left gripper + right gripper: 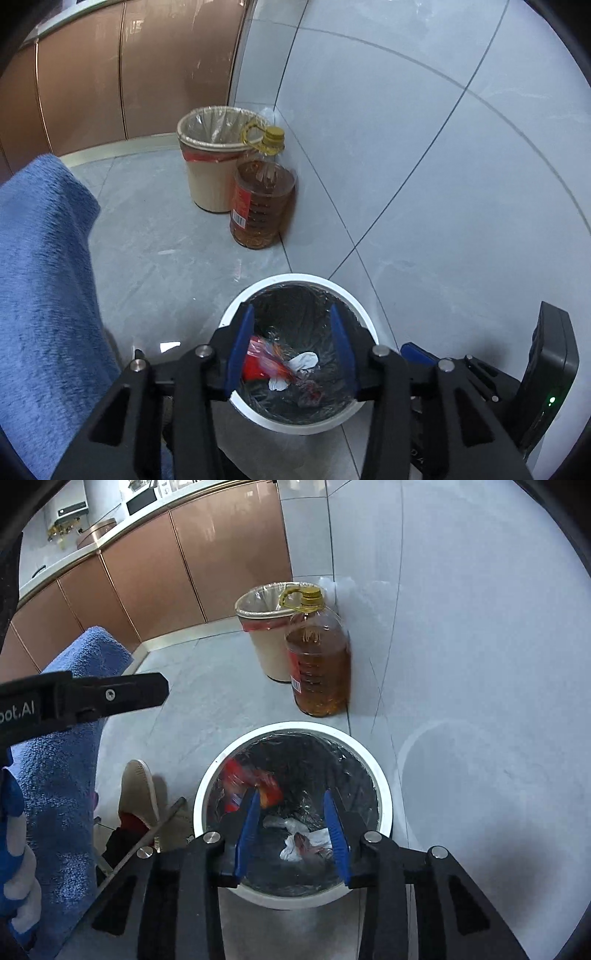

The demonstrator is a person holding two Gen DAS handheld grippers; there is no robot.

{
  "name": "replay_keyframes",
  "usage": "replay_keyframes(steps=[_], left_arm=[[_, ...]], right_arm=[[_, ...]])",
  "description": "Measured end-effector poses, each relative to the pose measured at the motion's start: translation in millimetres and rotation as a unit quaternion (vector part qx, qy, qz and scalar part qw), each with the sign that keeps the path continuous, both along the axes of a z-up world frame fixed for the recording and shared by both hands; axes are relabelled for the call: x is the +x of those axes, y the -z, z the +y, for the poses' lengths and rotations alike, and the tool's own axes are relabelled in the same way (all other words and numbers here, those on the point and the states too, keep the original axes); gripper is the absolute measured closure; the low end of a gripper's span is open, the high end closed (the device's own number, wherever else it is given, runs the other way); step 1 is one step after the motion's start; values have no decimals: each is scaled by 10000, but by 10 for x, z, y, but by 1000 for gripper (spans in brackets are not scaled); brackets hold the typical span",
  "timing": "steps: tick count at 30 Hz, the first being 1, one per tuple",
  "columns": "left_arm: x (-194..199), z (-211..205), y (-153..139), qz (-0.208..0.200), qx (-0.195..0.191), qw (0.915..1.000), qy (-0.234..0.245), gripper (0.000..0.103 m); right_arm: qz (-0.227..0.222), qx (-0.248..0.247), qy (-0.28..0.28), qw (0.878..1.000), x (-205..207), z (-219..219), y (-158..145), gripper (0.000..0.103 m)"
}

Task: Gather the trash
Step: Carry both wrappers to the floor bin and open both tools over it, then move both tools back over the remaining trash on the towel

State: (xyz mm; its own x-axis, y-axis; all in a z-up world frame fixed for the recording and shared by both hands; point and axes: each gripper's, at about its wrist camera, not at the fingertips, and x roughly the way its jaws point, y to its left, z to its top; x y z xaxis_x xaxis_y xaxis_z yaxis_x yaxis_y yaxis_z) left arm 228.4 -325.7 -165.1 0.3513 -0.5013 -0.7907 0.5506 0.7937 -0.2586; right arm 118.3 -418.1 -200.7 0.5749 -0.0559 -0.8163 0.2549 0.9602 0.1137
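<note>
Two hand-held grippers hang side by side over a round white bin lined with a dark plastic bag [360,321], both pointing steeply down into it. The left hand-held gripper [291,347] has its blue-padded jaws partly apart with nothing between the pads; the right hand-held gripper [293,830] stands the same way, parted and empty. Inside the bin lies the trash: a red crinkled snack wrapper [258,360] toward the left wall, looking blurred in the right wrist view, and a crumpled white tissue [295,367] just beside it near the bottom. Farther off on the grey tiled floor [155,240], close to the white tiled wall, stands a beige bin with a clear liner [207,173], and touching its right side a large clear bottle of amber oil with a yellow cap and handle [262,199]. Copper-coloured cabinet doors [110,74] run along the far left. A blue fleece sleeve [40,280] fills the near left edge.
</note>
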Motion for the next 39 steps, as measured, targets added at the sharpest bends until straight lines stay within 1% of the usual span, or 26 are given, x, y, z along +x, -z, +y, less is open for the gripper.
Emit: replay_keyframes(steps=[3, 6, 9, 11, 12, 14, 15, 18, 21, 25, 31, 33, 37, 39], left_arm=[[-96, 141, -197, -183, -79, 9998, -80, 62], [-225, 316, -460, -464, -157, 9987, -156, 62], [-384, 523, -752, -788, -260, 9962, -248, 62], [-458, 654, -921, -963, -344, 9942, -324, 62], [-525, 757, -1036, -1076, -404, 9926, -386, 59], [-622, 929, -1206, -1250, -499, 9895, -521, 53], [-673, 1006, -1276, -1327, -535, 9881, -573, 52], [-806, 1251, -1487, -1537, -643, 9836, -688, 52], [-981, 1546, -1677, -1724, -695, 9796, -768, 52], [-1175, 1900, -1859, -1946, -679, 9742, -923, 52], [-1355, 2437, -1991, -2076, -684, 9666, -1339, 52], [-1421, 2612, -2033, -2139, -675, 9631, -1490, 52], [-1529, 2943, -2113, -2337, -621, 9534, -1805, 52], [-1552, 3125, -2130, -2377, -597, 9493, -1967, 49]], right_arm=[[-79, -2, 34, 10000, -30, 34, -100, 68], [-281, -17, 64, 9996, -100, 104, -312, 67], [-629, -102, 13, 9980, -227, 242, -647, 63], [-845, -182, -20, 9963, -305, 335, -874, 63], [-950, -206, -41, 9953, -345, 381, -974, 62], [-1241, -273, -122, 9918, -465, 513, -1240, 59], [-1351, -309, -164, 9902, -510, 575, -1342, 57], [-1737, -438, -355, 9832, -694, 828, -1698, 55], [-2051, -498, -548, 9759, -852, 1056, -1982, 55], [-2348, -542, -757, 9676, -987, 1316, -2235, 54], [-2606, -693, -1112, 9565, -1111, 1690, -2505, 53], [-2682, -712, -1205, 9532, -1166, 1775, -2575, 53], [-2819, -749, -1352, 9469, -1247, 1933, -2688, 50], [-2880, -758, -1415, 9441, -1284, 1998, -2738, 47]])
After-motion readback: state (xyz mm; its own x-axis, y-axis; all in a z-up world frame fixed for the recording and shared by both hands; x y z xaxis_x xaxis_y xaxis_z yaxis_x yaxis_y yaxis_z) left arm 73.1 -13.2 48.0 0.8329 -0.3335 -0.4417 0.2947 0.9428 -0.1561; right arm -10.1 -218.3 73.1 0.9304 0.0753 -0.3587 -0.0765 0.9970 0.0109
